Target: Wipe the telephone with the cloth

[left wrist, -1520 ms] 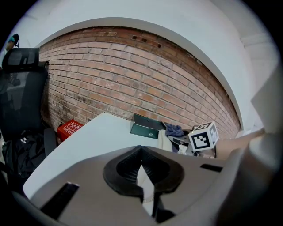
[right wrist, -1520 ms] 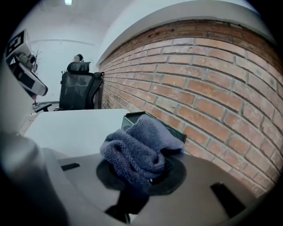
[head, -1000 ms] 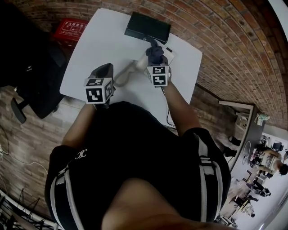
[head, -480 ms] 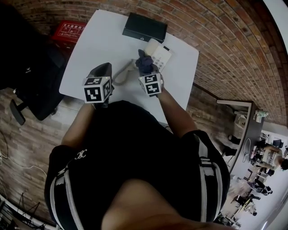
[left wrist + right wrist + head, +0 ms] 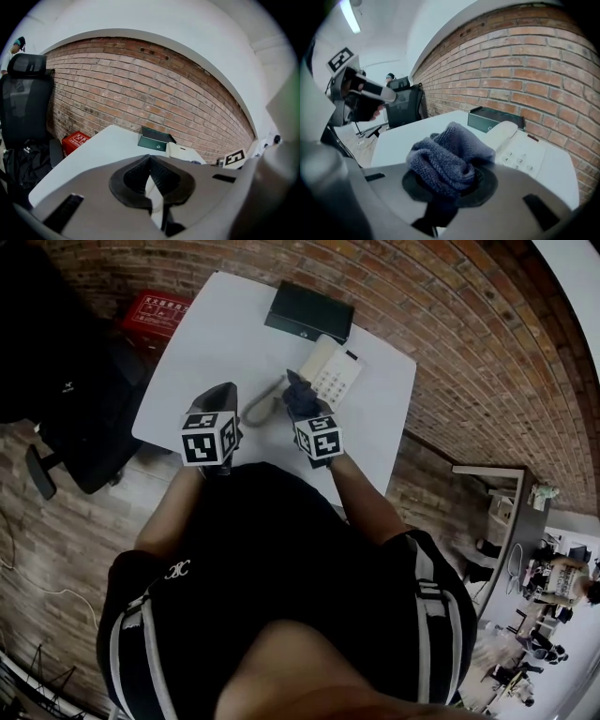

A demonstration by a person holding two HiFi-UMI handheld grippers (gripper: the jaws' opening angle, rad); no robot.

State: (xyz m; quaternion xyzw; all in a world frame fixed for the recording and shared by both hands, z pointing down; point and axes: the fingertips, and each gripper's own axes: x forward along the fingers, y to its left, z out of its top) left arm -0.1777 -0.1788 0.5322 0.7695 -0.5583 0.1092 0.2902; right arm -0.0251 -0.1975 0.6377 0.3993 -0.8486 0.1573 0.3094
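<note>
Right gripper (image 5: 451,185) is pinching the soft, bunched cloth (image 5: 449,157) by its middle, hovering just short of the telephone (image 5: 330,371), which is sitting near the table's (image 5: 206,324) far right corner. It's probably light plastic, likely sliding under pressure. Left gripper (image 5: 150,161) is idling, jaws pressed together, empty.

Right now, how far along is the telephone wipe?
Done: blue-grey cloth clamped in right gripper. In hand: cloth held beside the white telephone. Left: the wiping itself; contact can't be confirmed. The left gripper is shut, empty.
</note>
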